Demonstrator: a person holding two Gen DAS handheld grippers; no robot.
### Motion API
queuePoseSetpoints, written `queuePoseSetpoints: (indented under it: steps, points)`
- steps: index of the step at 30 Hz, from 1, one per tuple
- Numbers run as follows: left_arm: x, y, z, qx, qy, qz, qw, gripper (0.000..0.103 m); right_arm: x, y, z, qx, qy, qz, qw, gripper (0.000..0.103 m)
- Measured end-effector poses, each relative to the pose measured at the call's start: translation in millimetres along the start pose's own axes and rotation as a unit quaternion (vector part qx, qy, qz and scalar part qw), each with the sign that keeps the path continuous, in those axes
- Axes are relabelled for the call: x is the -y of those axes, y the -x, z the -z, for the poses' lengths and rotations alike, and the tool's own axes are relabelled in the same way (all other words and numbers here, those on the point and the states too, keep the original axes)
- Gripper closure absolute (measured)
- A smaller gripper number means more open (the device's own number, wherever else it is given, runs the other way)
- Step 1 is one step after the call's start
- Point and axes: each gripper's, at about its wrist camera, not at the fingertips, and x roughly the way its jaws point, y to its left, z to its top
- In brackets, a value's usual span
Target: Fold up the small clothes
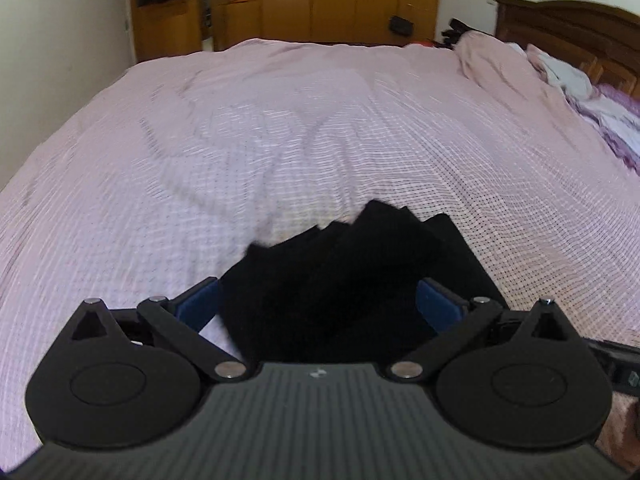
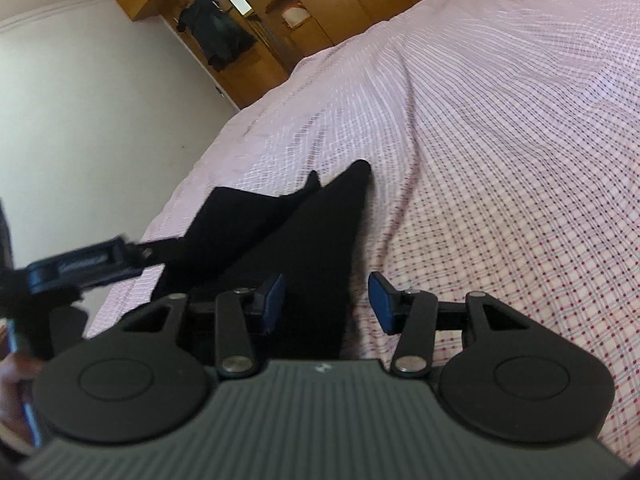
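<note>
Holding a black garment [image 1: 340, 280] above the bed's [image 1: 280, 128] near edge.
Left gripper [image 1: 320, 306] jaws wide around bunched cloth; right gripper [image 2: 326, 302] jaws part-open, grip unclear; bedspread beyond lies bare.

Pink checked bedspread [image 1: 320, 120], wooden wardrobes [image 1: 340, 0], dark headboard [image 1: 580, 28], white walls [image 1: 60, 20].

Matt black cloth garment [image 1: 340, 280], pink woven checked bedspread [image 1: 280, 140] with rough weave, glossy brown wooden wardrobe [image 1: 340, 0] upper frame, matt ribbed plastic gripper body, blue pads [image 2: 274, 300].
</note>
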Motion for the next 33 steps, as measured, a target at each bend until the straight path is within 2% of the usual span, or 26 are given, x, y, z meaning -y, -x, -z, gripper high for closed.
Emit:
queuePoseSetpoints:
  steps: [5, 6, 7, 8, 9, 10, 11, 13, 18, 27, 33]
  points:
    - [11, -43, -4, -0.001, -0.017, 0.022, 0.9996, 0.001, 10, 0, 1, -0.001, -0.003, -0.012, 1.0, 0.053]
    - [13, -51, -4, -0.002, -0.018, 0.028, 0.9994, 0.006, 11, -1, 1, -0.001, -0.005, -0.014, 1.0, 0.053]
    - [13, -56, -4, -0.003, -0.018, 0.035, 0.9992, 0.018, 12, -1, 1, 0.0, -0.007, -0.015, 1.0, 0.053]
    - [11, -65, -3, -0.007, -0.016, 0.045, 0.9988, 0.026, 14, -1, 1, 0.0, -0.01, -0.016, 1.0, 0.053]
    - [9, -71, -1, -0.012, -0.01, 0.055, 0.9984, 0.051, 15, 0, 2, 0.001, -0.014, -0.017, 1.0, 0.053]
    - [7, -74, 1, -0.014, 0.0, 0.063, 0.9979, 0.082, 17, 0, 2, 0.001, -0.018, -0.018, 1.0, 0.053]
    - [2, -73, 3, -0.009, 0.02, 0.074, 0.997, 0.091, 18, 0, 2, 0.0, -0.021, -0.018, 1.0, 0.053]
    - [-9, -63, 6, 0.013, 0.058, 0.08, 0.995, 0.093, 19, -1, 2, 0.0, -0.026, -0.018, 1.0, 0.053]
    - [-42, -37, 13, 0.059, 0.119, 0.015, 0.9911, 0.095, 14, -1, 3, 0.002, -0.021, -0.022, 1.0, 0.053]
    - [-86, -54, 54, 0.018, 0.184, -0.019, 0.9825, 0.094, 0, -11, 8, -0.008, 0.0, -0.041, 0.999, 0.053]
    - [-98, -45, 61, 0.02, 0.22, 0.002, 0.9752, 0.093, -7, -11, 11, -0.011, 0.017, -0.039, 0.999, 0.053]
